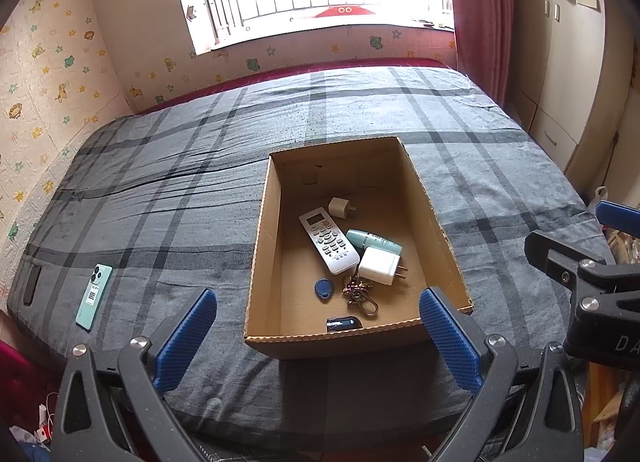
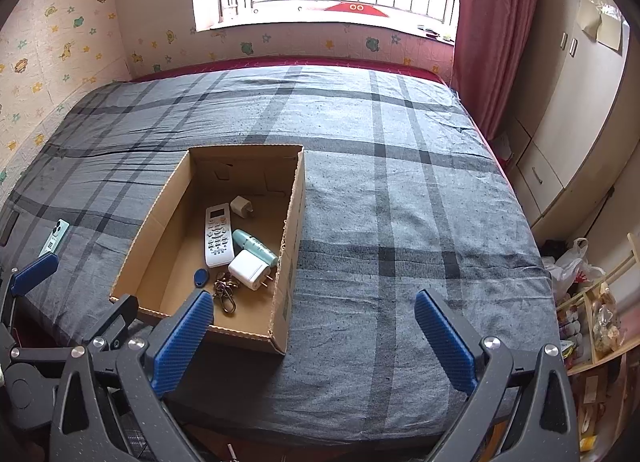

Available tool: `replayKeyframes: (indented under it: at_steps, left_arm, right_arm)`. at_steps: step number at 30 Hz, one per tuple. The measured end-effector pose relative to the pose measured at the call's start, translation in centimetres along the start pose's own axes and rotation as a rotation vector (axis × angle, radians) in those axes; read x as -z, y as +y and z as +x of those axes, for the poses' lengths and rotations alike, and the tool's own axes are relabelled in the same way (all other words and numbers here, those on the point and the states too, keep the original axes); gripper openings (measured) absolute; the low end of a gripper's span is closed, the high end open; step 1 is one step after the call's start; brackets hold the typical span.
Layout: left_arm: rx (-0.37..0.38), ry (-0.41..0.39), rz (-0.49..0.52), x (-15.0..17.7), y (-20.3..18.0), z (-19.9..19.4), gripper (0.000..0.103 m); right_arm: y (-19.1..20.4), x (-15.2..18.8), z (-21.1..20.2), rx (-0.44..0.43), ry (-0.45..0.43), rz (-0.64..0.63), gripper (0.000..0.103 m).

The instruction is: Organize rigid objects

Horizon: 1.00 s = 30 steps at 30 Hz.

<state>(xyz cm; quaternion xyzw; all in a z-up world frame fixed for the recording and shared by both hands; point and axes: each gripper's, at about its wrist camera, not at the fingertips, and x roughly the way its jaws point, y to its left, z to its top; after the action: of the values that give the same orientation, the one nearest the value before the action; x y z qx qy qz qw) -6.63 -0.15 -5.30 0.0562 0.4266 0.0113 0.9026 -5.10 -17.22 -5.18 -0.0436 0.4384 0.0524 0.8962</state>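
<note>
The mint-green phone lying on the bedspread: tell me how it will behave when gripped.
The phone looks thin, flat and rigid, so it probably won't flex. Its smooth back may slip between pads. Lying flush on the soft bedspread, its edges are likely hard to get under.

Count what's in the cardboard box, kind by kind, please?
Remote control: 1
Plug adapters: 2
Teal tube: 1
Blue key fob: 1
Key ring with clips: 1
Dark blue-labelled item: 1
Total: 7
</note>
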Motion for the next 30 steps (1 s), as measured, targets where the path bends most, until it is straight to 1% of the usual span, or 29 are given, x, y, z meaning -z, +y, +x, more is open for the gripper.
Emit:
replayKeyframes:
  at_steps: [30]
  left_arm:
    - [0.011, -0.009, 0.006, -0.33, -0.07, 0.03, 0.103]
  right_arm:
    - [-0.22, -0.64, -0.29, 0.006, -0.015, -0.001, 0.103]
